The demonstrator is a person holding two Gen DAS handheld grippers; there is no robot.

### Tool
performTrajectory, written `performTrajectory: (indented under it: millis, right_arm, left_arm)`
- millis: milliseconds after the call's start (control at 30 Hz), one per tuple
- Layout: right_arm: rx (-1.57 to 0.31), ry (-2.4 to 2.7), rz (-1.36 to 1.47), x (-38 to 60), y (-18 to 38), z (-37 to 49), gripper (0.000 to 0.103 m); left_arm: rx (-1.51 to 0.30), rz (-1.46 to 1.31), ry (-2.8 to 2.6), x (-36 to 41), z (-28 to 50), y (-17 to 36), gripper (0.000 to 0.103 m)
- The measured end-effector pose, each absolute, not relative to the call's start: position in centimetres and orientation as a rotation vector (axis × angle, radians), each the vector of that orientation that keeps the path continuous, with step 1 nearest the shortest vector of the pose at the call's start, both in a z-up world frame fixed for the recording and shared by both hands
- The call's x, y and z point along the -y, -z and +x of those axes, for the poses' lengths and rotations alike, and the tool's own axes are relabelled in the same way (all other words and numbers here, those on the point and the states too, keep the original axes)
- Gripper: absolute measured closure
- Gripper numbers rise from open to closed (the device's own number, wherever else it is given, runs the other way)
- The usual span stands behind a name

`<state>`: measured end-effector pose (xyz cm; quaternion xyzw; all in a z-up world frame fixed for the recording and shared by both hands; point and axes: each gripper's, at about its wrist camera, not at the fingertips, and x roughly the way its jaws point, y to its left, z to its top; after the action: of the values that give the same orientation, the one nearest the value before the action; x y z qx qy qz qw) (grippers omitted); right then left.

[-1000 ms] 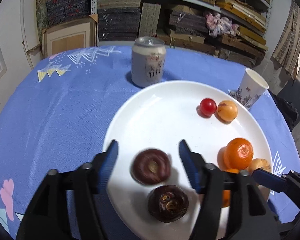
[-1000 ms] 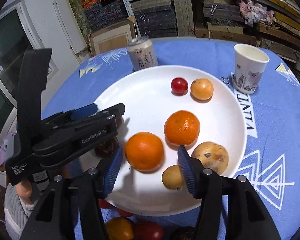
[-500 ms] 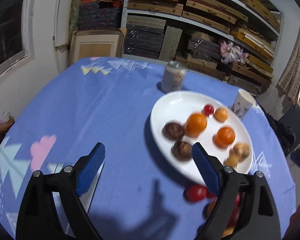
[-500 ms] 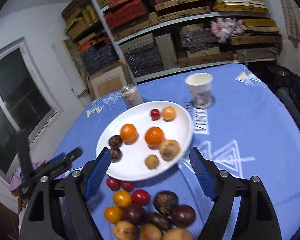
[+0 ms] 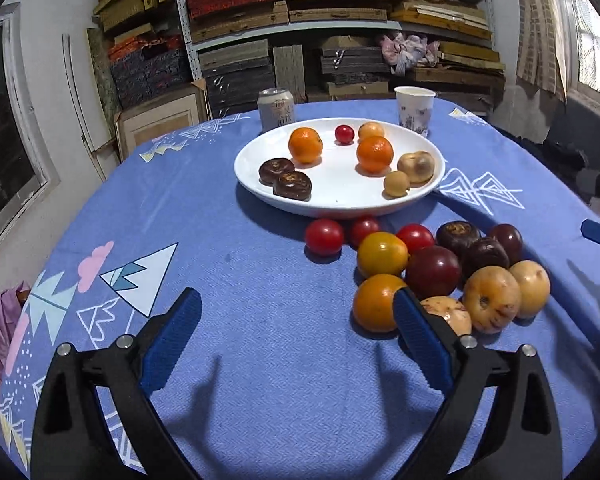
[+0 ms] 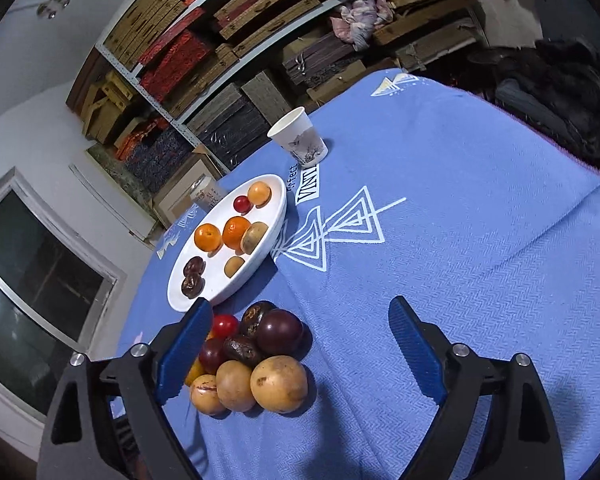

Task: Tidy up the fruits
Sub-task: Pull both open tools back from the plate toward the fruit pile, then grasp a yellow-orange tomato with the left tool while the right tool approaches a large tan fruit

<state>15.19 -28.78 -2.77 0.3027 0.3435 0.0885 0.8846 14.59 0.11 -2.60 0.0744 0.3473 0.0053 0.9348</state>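
Both grippers, left [image 5: 296, 332] and right [image 6: 300, 344], empty, fingers apart; best pick: outermost red tomato [image 5: 324, 236] at plate's [image 5: 260, 192] 6 o'clock.

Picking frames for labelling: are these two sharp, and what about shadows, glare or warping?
Left wrist: sharp; shelves bow from fisheye; claw shadow falls on the tablecloth; window glare top right. Right wrist: sharp but tilted, corners black; tan fruit casts a soft shadow; a lamp reflects in the dark window.

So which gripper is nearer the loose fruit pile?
Left. The left gripper nearly touches the fruit pile; the right gripper hovers above it, pile under its left side.
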Motion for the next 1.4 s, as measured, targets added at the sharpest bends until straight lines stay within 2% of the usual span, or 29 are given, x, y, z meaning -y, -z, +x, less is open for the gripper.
performTrajectory:
  millis: [367,500,633,767,833,1067,1100,1133,1167,1233,1300,1400]
  right_arm:
    - [-0.733,-0.211,0.589,27.6,2.7,15.3,0.013]
    - [-0.736,-0.211,0.592,27.7,2.8,15.3,0.013]
    - [-0.736,-0.212,0.596,27.7,2.9,15.3,0.013]
    - [-0.736,-0.218,0.592,27.8,2.9,15.2,0.013]
    - [-0.736,-0.222,0.587,27.7,2.9,15.2,0.013]
    - [-0.733,-0.225,0.576,27.7,2.9,15.1,0.013]
    - [-0.734,-0.228,0.570,27.6,2.8,15.1,0.013]
    - [-0.734,-0.230,0.565,27.5,2.8,15.0,0.013]
    - [-0.735,-0.233,0.558,27.4,2.7,15.0,0.013]
    - [-0.735,-0.234,0.547,27.2,2.6,14.9,0.013]
    - [-0.736,-0.235,0.544,27.1,2.6,14.9,0.013]
    - [-0.737,-0.238,0.540,27.0,2.6,14.8,0.013]
  left_arm:
    - [-0.762,0.169,0.051,1.3,17.4,4.0,0.007]
    - [-0.788,0.123,0.050,0.1,17.6,4.0,0.004]
    - [-0.725,0.155,-0.088,-2.7,16.0,2.9,0.004]
    - [-0.760,-0.079,-0.044,-7.0,15.8,2.0,0.004]
    - [-0.779,-0.107,-0.016,-7.3,15.8,2.2,0.004]
    - [-0.806,0.098,0.024,-3.5,16.0,4.0,0.005]
    - [-0.804,0.081,0.033,-3.7,16.1,4.0,0.010]
    - [-0.800,0.068,0.038,-3.9,16.2,3.9,0.022]
    - [-0.799,0.052,0.044,-4.3,16.4,3.8,0.027]
    - [-0.817,0.019,0.046,-4.9,16.9,4.0,0.044]
    - [-0.864,-0.018,0.064,-5.4,17.5,4.6,0.050]
    - [-0.870,-0.012,0.053,-5.4,17.6,4.9,0.050]
